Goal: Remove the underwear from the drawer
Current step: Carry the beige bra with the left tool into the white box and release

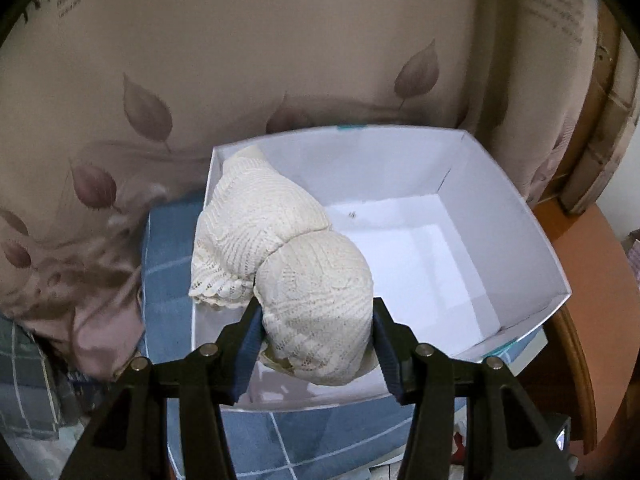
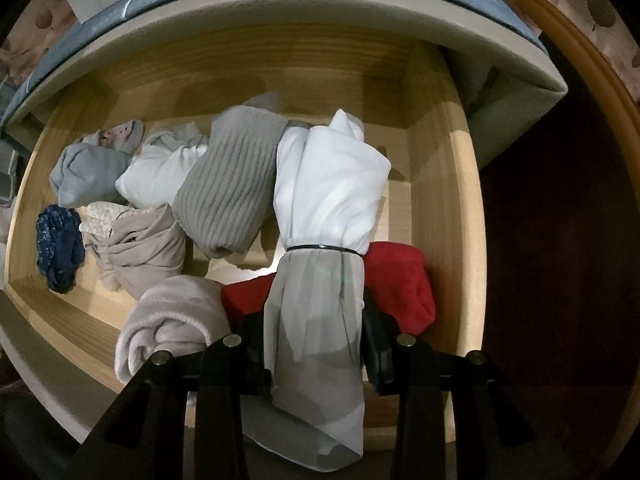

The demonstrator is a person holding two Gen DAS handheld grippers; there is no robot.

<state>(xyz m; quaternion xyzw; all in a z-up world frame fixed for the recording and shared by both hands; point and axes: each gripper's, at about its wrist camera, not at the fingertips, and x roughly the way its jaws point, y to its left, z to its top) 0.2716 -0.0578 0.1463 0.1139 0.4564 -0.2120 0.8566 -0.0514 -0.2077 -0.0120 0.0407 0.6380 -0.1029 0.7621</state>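
Right now the right gripper [image 2: 314, 344] clamps a banded white fabric roll [image 2: 320, 240] running lengthwise up frame centre over the open wooden drawer [image 2: 440, 184], while the left gripper [image 1: 316, 340] pinches a cream lace bundle [image 1: 288, 264] above the white cardboard box [image 1: 516, 240].

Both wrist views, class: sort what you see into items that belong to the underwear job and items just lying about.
Job: left gripper holding cream lace bundle; white box; right gripper holding white banded roll; wooden drawer.
Lying about: leaf-print curtain; blue checked cloth.
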